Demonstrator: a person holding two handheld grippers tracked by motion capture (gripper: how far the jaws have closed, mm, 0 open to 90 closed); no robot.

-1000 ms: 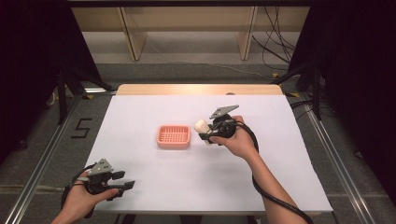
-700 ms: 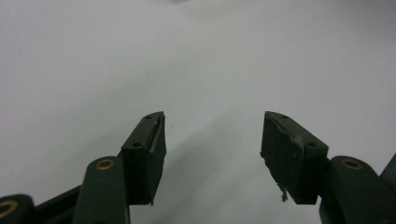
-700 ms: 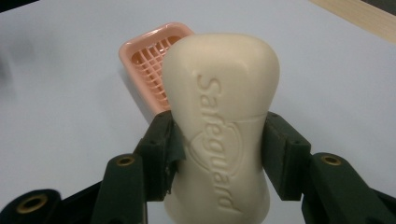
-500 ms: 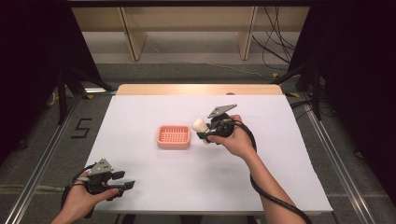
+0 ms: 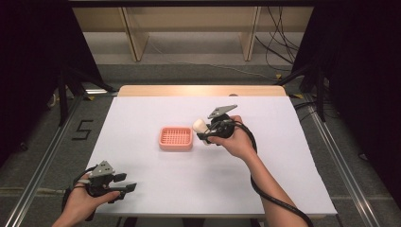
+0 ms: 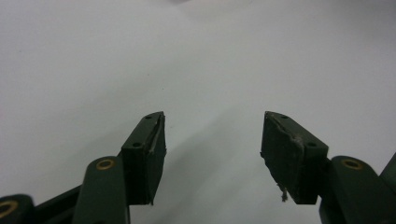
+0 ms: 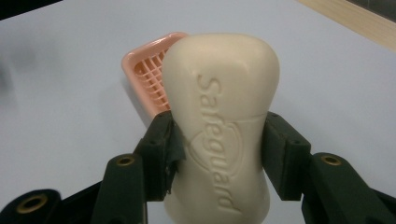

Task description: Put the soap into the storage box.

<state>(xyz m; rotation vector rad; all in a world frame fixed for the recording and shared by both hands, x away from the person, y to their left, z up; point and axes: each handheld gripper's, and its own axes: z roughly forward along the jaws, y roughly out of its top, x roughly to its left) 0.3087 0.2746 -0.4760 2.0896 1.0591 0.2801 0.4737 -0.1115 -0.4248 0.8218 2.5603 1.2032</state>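
A cream soap bar [image 7: 219, 126] with raised lettering sits between the jaws of my right gripper [image 7: 217, 140], which is shut on its waist. In the high view that right gripper [image 5: 204, 132] holds the soap bar [image 5: 200, 126] just right of a pink slatted soap dish [image 5: 176, 138] on the white table. The soap dish [image 7: 149, 79] shows behind the bar in the right gripper view. My left gripper [image 5: 126, 188] rests near the table's front left corner. Its jaws [image 6: 212, 144] stand open over bare white table with nothing between them.
The white table [image 5: 265, 179] has a wooden strip [image 5: 203, 91] along its far edge. Metal rails [image 5: 42, 161] run along both sides on the floor. Wooden shelf legs and cables stand beyond the far edge.
My right gripper has carried the soap bar slightly left, closer to the pink dish. The left gripper has stayed put.
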